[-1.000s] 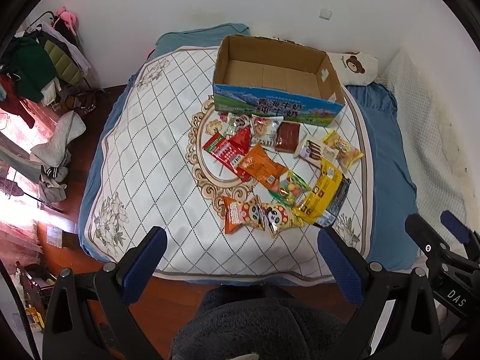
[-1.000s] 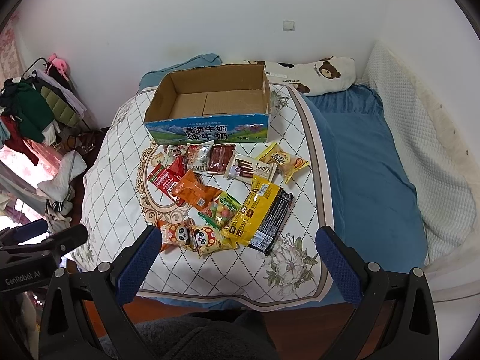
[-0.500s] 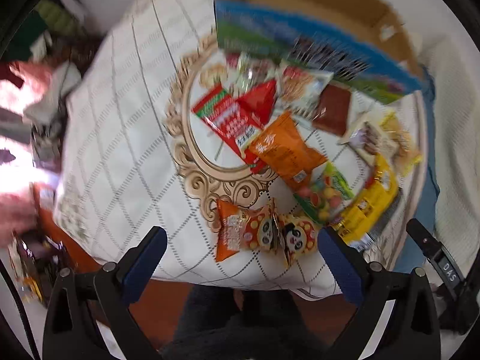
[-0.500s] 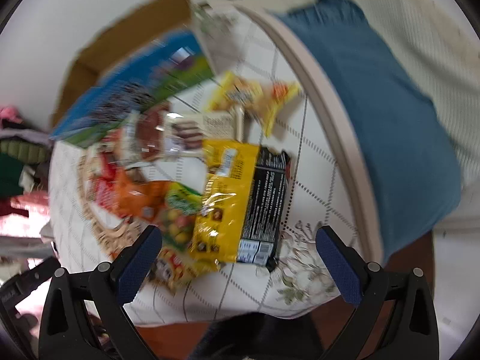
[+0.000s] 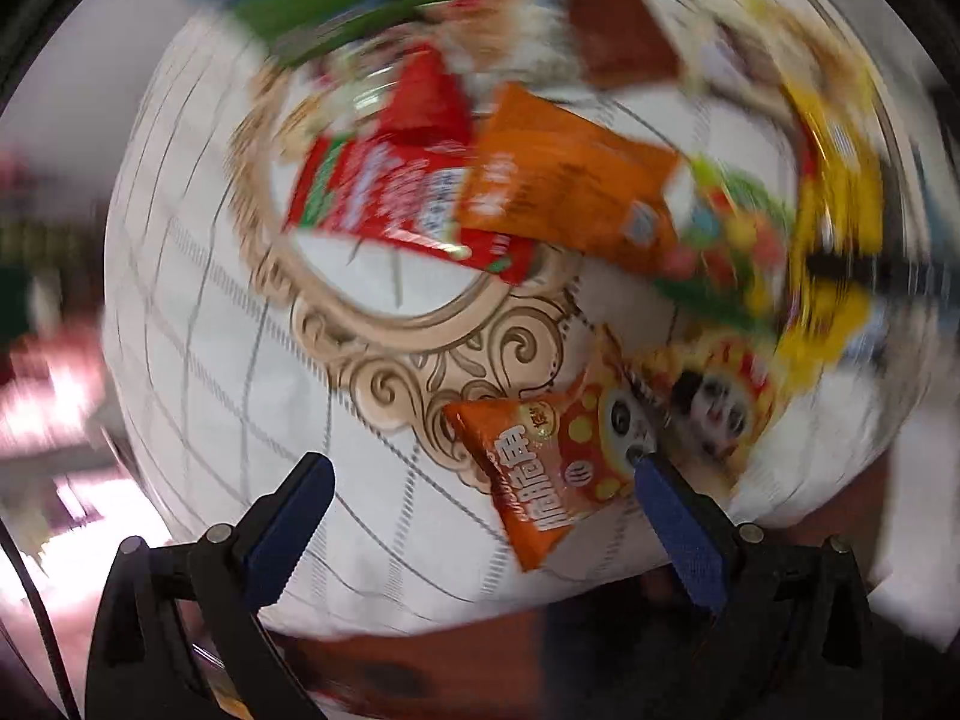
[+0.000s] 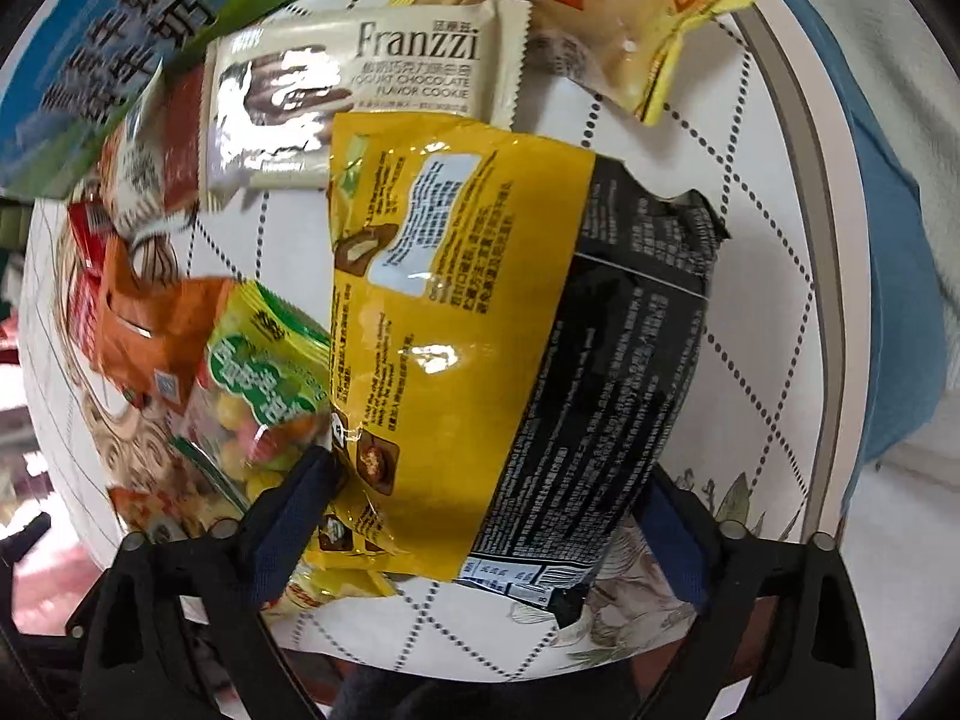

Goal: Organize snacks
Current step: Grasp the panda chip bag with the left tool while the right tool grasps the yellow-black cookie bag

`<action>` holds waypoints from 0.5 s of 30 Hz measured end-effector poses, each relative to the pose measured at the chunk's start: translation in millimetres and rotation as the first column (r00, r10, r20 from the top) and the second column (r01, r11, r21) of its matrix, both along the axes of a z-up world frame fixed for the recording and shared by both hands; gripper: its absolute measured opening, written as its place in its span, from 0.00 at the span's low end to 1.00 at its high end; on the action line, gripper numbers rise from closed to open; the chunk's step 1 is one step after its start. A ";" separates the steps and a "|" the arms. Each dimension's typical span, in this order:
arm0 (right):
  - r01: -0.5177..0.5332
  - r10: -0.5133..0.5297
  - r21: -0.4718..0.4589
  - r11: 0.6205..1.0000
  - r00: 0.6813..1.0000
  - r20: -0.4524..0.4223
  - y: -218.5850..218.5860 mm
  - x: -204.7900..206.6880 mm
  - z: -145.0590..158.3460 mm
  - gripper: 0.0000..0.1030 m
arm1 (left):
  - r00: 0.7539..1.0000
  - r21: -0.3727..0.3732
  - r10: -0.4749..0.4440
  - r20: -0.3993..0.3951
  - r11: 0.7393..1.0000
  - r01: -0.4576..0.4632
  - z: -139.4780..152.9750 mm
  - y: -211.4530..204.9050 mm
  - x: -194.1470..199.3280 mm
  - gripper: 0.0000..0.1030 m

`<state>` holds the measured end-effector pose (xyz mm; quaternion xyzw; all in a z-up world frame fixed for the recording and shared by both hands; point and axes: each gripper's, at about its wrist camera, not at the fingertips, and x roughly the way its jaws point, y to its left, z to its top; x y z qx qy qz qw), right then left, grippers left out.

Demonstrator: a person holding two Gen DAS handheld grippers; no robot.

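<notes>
Snack packets lie on a white quilted blanket (image 6: 750, 360). My right gripper (image 6: 483, 480) points down over a large yellow-and-black bag (image 6: 480, 330). Its jaws are closing with the bag between them, and the blue pads (image 6: 300, 498) stand at the bag's two edges without visibly squeezing it. In the blurred left wrist view, my left gripper (image 5: 480, 468) is open just above an orange panda packet (image 5: 540, 468), whose right part lies by the right pad (image 5: 672, 528). A second panda packet (image 5: 708, 402) lies beside it. The blue-and-green cardboard box (image 6: 90, 72) stands beyond the snacks.
A Franzzi cookie pack (image 6: 372, 90), a yellow pastry pack (image 6: 600, 18), a green candy bag (image 6: 264, 372) and an orange packet (image 6: 150, 324) crowd around the big bag. A red packet (image 5: 390, 198) lies further in. Blue sheet (image 6: 888, 270) borders the blanket; wooden floor (image 5: 420, 672) lies below the bed's edge.
Both grippers have dropped from high above the bed to just over the snacks. The right jaws have narrowed around the yellow-and-black bag. The left view has rolled.
</notes>
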<state>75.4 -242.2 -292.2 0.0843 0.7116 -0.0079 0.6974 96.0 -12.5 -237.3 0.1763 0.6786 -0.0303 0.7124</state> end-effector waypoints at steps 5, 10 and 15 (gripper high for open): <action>-0.072 0.071 -0.005 0.997 0.997 -0.041 5.0 -1.8 -1.2 0.85 | 0.943 0.102 -0.330 -0.050 0.937 0.333 -23.4 -40.6 -20.6 1.00; -0.096 0.095 -0.021 0.995 0.994 -0.051 14.0 -5.6 -3.3 0.85 | 0.878 0.080 -0.463 -0.120 0.877 0.474 -45.1 -67.0 -34.8 0.75; -0.135 0.133 -0.057 0.989 0.990 -0.044 28.6 -10.0 -4.4 0.83 | 0.948 0.023 -0.296 -0.114 0.954 0.301 -48.0 -52.1 -32.4 0.46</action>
